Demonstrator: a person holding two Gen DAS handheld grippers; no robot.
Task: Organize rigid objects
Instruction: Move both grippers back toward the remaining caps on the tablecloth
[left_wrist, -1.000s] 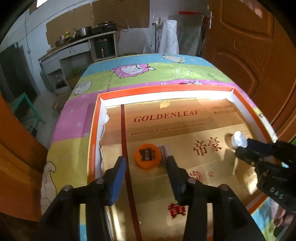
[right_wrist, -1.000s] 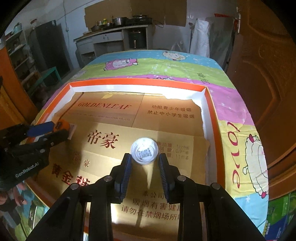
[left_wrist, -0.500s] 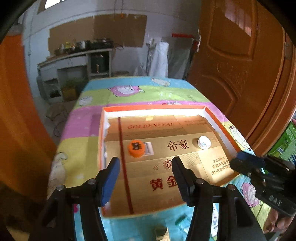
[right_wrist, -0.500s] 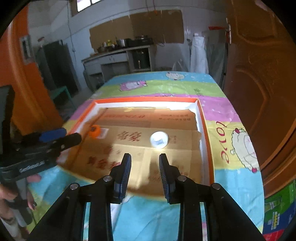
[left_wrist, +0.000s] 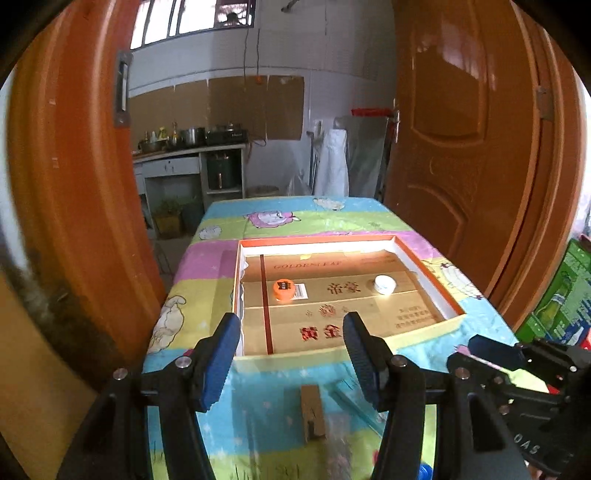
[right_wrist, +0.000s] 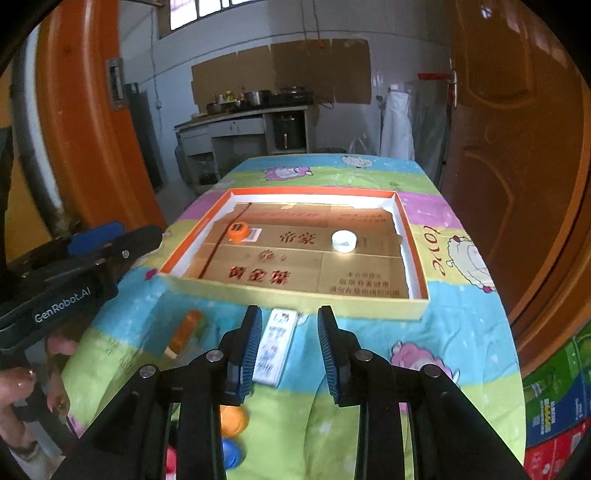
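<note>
This was probably a home kitchen: pots (left_wrist: 192, 134) crowded the counter (left_wrist: 184, 155) at twelve o'clock, beyond a cartoon-print tablecloth (right_wrist: 369, 173).

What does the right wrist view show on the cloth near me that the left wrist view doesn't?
Right wrist only: a white rectangular packet between the open right gripper fingers, untouched, an orange cap and a blue cap low down, and an orange-brown block.

Left wrist only: a small brown cardboard piece below the open left gripper.

Both: the tray holding an orange lid and a white lid.
</note>
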